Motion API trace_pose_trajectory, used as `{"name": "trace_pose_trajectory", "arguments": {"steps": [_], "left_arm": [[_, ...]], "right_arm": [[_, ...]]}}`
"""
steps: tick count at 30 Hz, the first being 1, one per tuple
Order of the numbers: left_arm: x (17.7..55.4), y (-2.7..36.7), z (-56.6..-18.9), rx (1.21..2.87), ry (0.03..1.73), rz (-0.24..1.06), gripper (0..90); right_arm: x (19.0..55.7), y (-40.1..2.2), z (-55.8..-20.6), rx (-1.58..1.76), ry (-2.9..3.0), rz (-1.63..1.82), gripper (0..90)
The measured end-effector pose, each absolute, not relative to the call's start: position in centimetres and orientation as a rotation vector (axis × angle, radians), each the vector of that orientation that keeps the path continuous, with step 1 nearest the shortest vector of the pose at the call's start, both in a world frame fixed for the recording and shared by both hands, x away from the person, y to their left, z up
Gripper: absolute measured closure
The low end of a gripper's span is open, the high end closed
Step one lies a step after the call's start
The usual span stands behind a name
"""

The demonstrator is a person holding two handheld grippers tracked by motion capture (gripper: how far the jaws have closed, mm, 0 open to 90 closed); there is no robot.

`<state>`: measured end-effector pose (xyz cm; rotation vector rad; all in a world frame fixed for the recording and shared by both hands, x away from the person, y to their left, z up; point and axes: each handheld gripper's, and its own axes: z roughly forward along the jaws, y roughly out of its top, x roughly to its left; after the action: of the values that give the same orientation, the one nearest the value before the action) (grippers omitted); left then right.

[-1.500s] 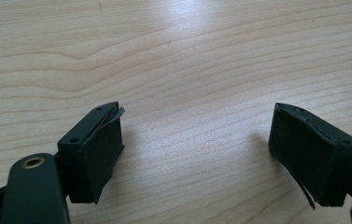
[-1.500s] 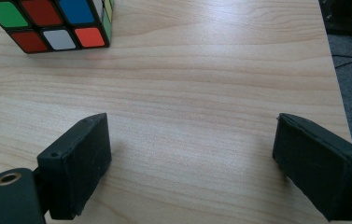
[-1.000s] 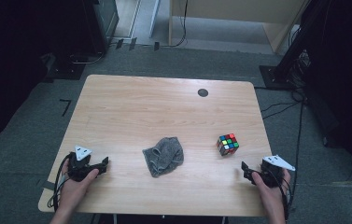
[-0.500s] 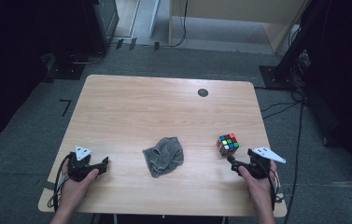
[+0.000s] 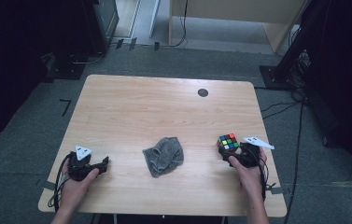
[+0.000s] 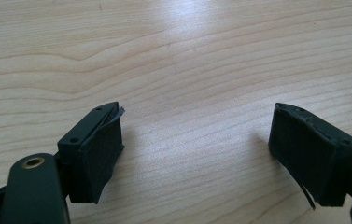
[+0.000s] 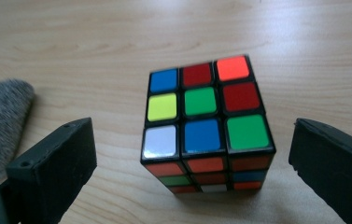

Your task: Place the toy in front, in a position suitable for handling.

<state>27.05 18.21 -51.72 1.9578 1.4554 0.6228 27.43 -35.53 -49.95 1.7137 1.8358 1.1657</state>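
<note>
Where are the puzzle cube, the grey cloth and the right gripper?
puzzle cube (image 7: 201, 102), right gripper view, green centre tile on top.
grey cloth (image 5: 164, 155), high view, middle of the crumpled heap.
right gripper (image 7: 192, 163), right gripper view, midway between its open jaws.

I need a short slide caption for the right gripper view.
Open right gripper approaching a scrambled Rubik's cube on the wooden table.

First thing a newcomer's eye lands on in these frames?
The scrambled colour cube near the table's right front: its bright stickers stand out on the pale wood, and the right gripper has its jaws open on either side of it, not touching. Next, the crumpled grey cloth at the table's front middle. The left gripper sits open over bare wood at the front left.
</note>
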Motion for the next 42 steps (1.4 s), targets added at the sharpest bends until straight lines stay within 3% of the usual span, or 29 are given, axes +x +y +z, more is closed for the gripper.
{"name": "trace_pose_trajectory", "arguments": {"steps": [6,12,21,25,28,42], "left_arm": [[27.0,18.2,-51.7,1.962,1.449,0.625,17.9],[26.4,18.1,-51.2,1.934,1.42,0.714,24.6],[26.5,16.2,-49.7,1.856,1.342,0.53,20.5],[26.8,15.1,-49.1,1.861,1.306,0.508,19.0],[26.9,13.8,-48.7,1.875,1.264,0.474,16.9],[28.9,8.3,-46.7,1.879,1.126,0.371,13.3]], "right_arm": [[27.5,-34.9,-51.1,1.7,1.88,1.071,3.2],[27.5,-34.5,-51.9,1.674,1.882,0.967,15.2],[28.0,-34.5,-52.0,1.688,1.834,0.945,24.3],[28.2,-34.4,-52.2,1.698,1.832,0.939,25.0],[28.1,-34.6,-52.1,1.718,1.813,0.951,30.4],[27.9,-34.5,-52.3,1.706,1.797,0.95,31.0]]}}
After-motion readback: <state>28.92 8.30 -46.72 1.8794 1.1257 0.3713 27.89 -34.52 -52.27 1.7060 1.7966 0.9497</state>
